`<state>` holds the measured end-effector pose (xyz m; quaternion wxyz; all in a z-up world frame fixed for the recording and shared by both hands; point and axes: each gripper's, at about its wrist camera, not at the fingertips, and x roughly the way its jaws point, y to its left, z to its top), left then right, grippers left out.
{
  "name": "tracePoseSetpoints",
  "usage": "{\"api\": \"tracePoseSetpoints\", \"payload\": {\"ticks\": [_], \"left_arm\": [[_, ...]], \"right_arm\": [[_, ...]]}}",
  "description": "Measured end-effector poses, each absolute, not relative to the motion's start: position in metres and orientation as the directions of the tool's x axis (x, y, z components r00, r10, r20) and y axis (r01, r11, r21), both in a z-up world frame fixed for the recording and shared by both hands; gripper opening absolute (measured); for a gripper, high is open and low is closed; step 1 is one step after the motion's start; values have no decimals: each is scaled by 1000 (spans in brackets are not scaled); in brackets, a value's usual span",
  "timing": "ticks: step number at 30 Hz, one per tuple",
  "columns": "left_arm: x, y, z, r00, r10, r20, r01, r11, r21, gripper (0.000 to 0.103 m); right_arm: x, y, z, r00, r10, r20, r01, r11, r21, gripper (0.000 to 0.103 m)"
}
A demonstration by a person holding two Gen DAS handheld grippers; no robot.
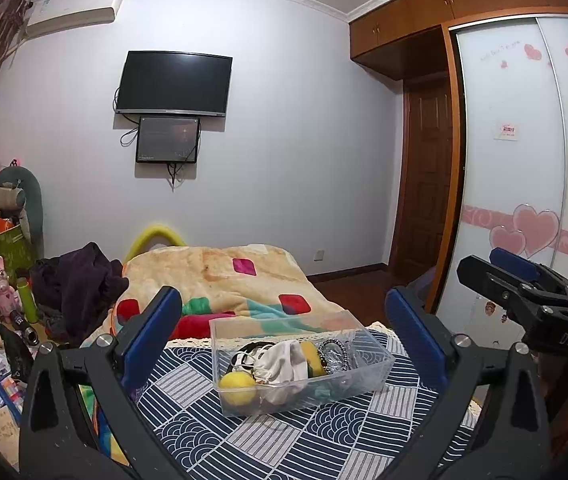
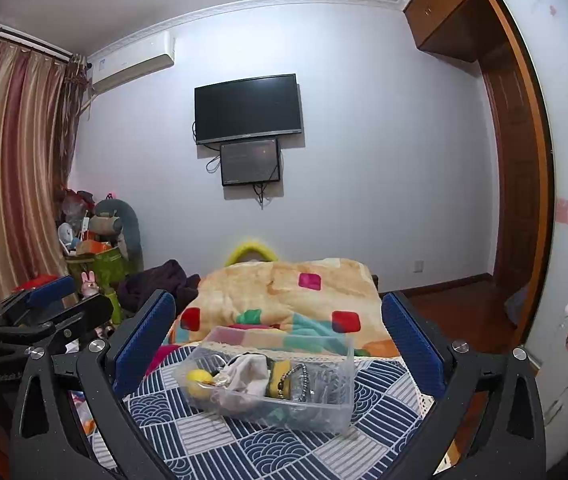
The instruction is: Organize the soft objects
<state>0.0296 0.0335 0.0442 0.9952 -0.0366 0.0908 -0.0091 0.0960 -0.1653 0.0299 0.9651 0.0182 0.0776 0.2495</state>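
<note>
Both tools hung spread apart and empty: the left tool [image 1: 284, 344] and the right tool [image 2: 280, 344] each looked straight at the clear bin [image 1: 376, 364] on the bed's patterned cloth [image 1: 212, 436]. A yellow ball [image 1: 237, 387] and a white pouch [image 1: 282, 362] lay inside. Neither tool seemed clearly nearer.

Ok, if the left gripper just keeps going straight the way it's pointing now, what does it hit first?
Probably the clear plastic box on the patterned cloth. It sits centred between the open fingers of the left gripper, with nothing visible in front of it. If the line runs high, it might pass over the box; depth is hard to judge.
</note>
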Motion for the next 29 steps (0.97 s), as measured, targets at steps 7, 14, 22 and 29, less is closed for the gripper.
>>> {"api": "tracePoseSetpoints", "payload": {"ticks": [7,14,22,29], "left_arm": [[31,35,44,982,-45,-186,29,996,-89,103],[32,32,43,980,-57,-190,44,996,-77,103],[31,28,42,982,-42,-182,31,998,-61,103],[32,28,41,981,-37,-189,25,998,-65,103]], "right_arm": [[94,-165,29,862,487,-142,-481,873,75,103],[94,-165,29,862,487,-144,-481,874,75,103],[96,-163,27,860,486,-154,-481,874,76,103],[96,-163,26,858,489,-158,-483,872,77,103]]}}
